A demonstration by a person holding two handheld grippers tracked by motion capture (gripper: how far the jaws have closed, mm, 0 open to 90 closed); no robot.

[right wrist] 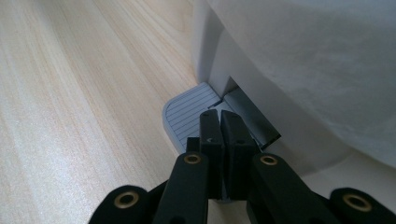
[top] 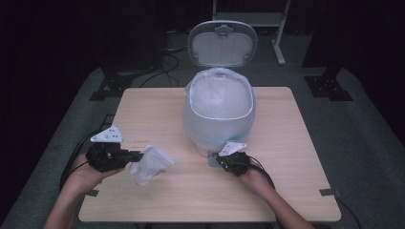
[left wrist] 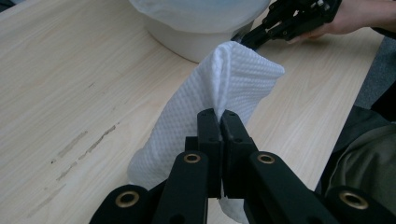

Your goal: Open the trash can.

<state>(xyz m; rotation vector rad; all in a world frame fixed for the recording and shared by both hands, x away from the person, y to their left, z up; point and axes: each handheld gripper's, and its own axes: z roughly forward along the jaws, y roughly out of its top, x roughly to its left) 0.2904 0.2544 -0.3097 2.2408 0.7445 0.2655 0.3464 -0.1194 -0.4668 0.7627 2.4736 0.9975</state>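
Observation:
A white pedal bin (top: pixel 219 119) with a pale liner bag stands mid-table, its lid (top: pixel 222 44) raised upright. My left gripper (top: pixel 141 155) is shut on a white textured cloth (top: pixel 152 164), which hangs from the jaws just above the table, left of the bin. In the left gripper view the cloth (left wrist: pixel 224 88) is pinched at a fold by that gripper (left wrist: pixel 219 116). My right gripper (top: pixel 213 160) is shut with nothing between its jaws. In the right gripper view its tips (right wrist: pixel 219 116) rest on the ribbed grey pedal (right wrist: pixel 187 116) at the foot of the bin (right wrist: pixel 280 70).
The light wooden table (top: pixel 191 200) has bare room in front of and to the left of the bin. The floor around it is dark carpet, with stand feet (top: pixel 329 88) and cables (top: pixel 162 67) behind the table. The person's forearms enter from the bottom edge.

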